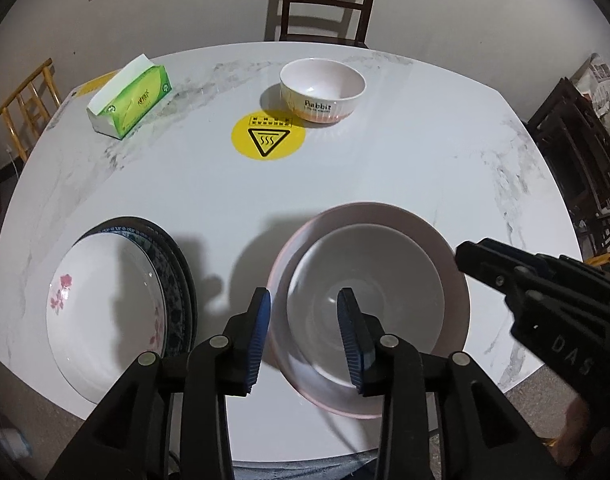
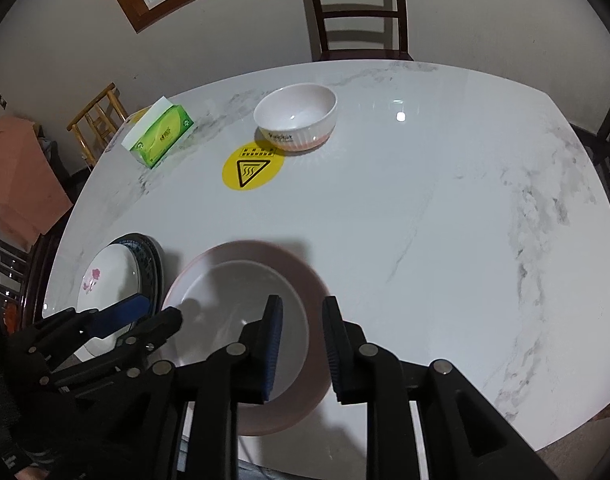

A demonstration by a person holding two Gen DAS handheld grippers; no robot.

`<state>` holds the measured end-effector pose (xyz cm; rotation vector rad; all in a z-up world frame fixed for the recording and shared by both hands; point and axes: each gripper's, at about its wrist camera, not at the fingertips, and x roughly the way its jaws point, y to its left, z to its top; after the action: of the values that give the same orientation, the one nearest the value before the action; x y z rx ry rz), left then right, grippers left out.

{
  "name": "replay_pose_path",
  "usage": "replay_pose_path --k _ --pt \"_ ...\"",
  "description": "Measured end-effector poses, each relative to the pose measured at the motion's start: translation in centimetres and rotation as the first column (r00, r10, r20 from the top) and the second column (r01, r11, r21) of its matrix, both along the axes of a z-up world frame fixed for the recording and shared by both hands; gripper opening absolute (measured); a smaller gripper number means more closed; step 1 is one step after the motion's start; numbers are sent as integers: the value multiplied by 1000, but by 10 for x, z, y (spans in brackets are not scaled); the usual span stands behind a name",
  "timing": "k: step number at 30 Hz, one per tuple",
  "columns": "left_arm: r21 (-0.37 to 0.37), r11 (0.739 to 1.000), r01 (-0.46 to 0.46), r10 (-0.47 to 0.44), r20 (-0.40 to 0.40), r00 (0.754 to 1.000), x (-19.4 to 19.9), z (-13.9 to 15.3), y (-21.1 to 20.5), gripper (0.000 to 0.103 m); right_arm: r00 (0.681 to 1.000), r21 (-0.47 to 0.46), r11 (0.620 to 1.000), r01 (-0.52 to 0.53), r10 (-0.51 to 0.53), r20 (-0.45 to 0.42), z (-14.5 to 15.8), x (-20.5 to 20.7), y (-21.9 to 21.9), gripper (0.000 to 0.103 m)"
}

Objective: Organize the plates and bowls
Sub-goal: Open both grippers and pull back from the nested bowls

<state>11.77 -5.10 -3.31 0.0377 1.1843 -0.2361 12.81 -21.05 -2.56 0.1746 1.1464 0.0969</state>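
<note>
Both black two-finger grippers, left [image 1: 305, 312] and right [image 2: 303, 320], point steeply down, blue-padded jaws parted (gripping nothing).

Dark plates [image 1: 181, 276] mostly under floral plate [image 1: 105, 312]

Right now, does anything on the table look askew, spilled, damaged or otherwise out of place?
Nothing spilled or broken. The grey bowl sits off-centre in the pink plate, toward its near-left rim. The plate stack at the left is staggered, not flush. The Rabbit bowl stands alone at the far side.
</note>
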Motion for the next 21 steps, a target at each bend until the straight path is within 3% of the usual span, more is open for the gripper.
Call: replay_pose_path --k 9,14,21 --pt "35 999 -27 27 -6 1000 22 -6 8 32 1000 -32 999 -9 8 -8 -4 18 -17 25" --pt "38 998 -40 40 -12 999 40 -10 11 32 1000 22 1000 8 -8 -11 -10 38 -36 27" --pt "32 998 -54 55 -42 998 74 -17 13 32 1000 -6 1000 2 -2 -8 -15 71 -50 27"
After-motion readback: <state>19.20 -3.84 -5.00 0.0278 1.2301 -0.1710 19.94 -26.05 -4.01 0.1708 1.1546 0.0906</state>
